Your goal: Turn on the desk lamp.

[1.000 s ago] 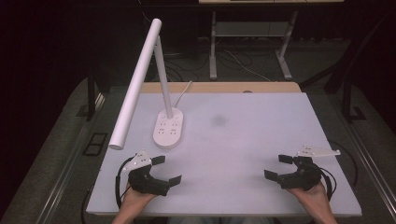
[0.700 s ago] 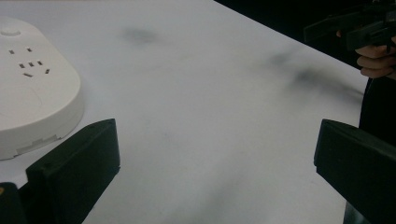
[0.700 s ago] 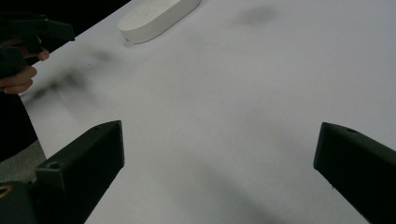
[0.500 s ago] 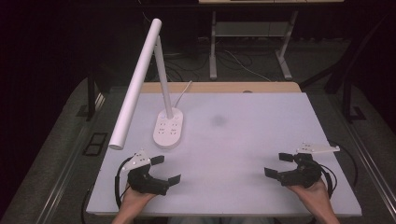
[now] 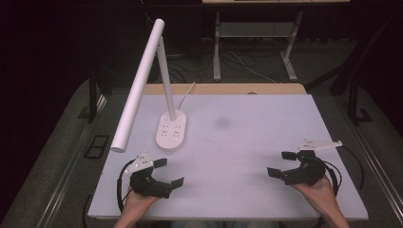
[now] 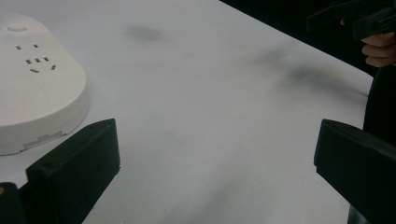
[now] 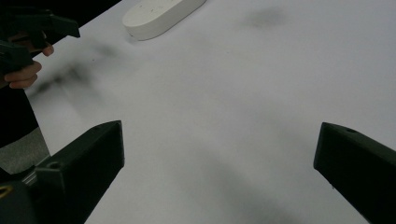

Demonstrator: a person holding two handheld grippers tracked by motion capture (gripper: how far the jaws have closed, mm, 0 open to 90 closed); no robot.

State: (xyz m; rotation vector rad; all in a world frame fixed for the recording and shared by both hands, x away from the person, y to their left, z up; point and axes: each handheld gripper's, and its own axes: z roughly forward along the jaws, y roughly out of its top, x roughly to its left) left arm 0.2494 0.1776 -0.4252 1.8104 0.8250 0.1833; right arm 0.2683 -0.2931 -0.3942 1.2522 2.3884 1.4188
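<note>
Nothing is being handled yet: the work looks to be at its very start. The left gripper [image 5: 167, 172] is resting low over the near left part of the white worktop [image 5: 247, 142], its jaws standing wide apart with nothing between them, and the right gripper [image 5: 282, 164] is sitting near the right edge, likewise spread and empty. The white desk lamp [image 5: 142, 80] is standing at the back left of the worktop, upright on its oval base [image 5: 171, 131], with its long tube head slanting forward and down toward the left edge; a cord is running from the base off the far side. The base, which is carrying socket openings on its top, is lying just ahead of the left gripper, near but not touching. In the left gripper view the base [image 6: 37, 107] is showing just beyond one jaw. Judging from this, the lamp is untouched, and the reach, the grasp and whatever is being intended with it all remain to be done.
</note>
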